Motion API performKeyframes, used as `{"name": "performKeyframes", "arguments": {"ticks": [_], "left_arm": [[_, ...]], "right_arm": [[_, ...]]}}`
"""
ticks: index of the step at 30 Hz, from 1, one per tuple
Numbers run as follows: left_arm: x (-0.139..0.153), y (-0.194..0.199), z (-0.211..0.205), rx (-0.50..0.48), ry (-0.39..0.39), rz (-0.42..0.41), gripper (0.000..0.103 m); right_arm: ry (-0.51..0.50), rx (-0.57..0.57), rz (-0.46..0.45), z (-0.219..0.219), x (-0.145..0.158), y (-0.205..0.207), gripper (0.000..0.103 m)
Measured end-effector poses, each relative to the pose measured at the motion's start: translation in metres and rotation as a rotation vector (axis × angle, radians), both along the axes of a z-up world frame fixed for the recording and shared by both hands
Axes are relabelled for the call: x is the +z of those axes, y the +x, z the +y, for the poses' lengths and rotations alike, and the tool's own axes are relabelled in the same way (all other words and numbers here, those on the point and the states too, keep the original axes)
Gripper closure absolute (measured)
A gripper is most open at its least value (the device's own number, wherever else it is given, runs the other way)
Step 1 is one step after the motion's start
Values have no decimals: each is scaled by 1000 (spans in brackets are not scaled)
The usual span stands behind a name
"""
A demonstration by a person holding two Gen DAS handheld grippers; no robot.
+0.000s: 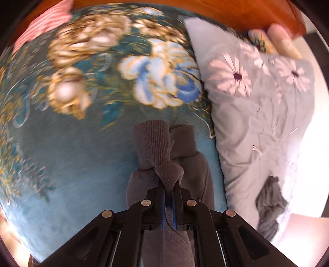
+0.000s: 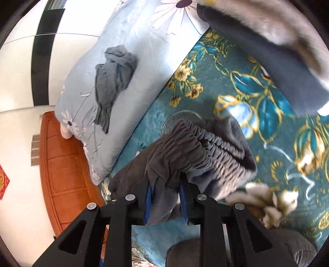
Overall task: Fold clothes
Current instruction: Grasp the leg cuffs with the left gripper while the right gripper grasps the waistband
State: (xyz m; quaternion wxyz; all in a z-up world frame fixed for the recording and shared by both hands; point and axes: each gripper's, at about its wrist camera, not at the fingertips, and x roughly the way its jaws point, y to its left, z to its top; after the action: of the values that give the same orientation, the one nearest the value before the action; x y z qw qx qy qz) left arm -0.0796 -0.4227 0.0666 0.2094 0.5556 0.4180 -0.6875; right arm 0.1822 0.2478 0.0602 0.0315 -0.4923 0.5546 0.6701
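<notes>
While the trousers (image 2: pixel 197 143) are hanging between the two grippers above the blanket (image 1: pixel 67 156), they are behaving as a soft, limp knit: the cloth is sagging and bunching wherever it is unsupported. They appear light but bulky, thick enough to fill a jaw and unlikely to slip from rubber pads. Nothing about them seems fragile.

The right gripper (image 2: pixel 166 197) is clamping the gathered elastic waistband, its jaws standing slightly apart around the thick wad of cloth. The left gripper (image 1: pixel 169 205) is pinching a ribbed cuff (image 1: pixel 152 143) with jaws almost fully together, the leg trailing down onto the blanket below.

Waistband and cuff are the best holds, since both are denser than the leg fabric and are marking the garment's ends for a lengthwise fold. Holding mid-leg would probably let the ends droop.

To the right in the left view, a quilt (image 1: pixel 257 115) is lying beside the blanket, with another grey garment (image 2: pixel 113 82) crumpled on it. A wooden headboard (image 1: pixel 236 12) is standing at the far edge.
</notes>
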Motion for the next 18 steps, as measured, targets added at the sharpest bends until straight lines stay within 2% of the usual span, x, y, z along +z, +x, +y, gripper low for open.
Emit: {"name": "performKeyframes", "arguments": {"ticks": [7,11,12,14,16,18], "left_arm": [[-43,-62,31,-40,-35,-35,98],[-57,-74,36,-69,-13,14,92],[-57,-74,35,-85,9,44,89],[-53,-72,35,-124,56,113,65],[-45,-67,34,-168,102,187,56],[-26,-57,29,-216,134,274,53]], "right_arm": [[18,19,-48,15,-24,-41,76],[19,22,-60,20,-35,-51,75],[17,22,-62,21,-37,-53,75],[16,21,-60,22,-41,-55,75],[19,21,-53,23,-42,-56,74],[17,25,-36,23,-42,-58,70]]}}
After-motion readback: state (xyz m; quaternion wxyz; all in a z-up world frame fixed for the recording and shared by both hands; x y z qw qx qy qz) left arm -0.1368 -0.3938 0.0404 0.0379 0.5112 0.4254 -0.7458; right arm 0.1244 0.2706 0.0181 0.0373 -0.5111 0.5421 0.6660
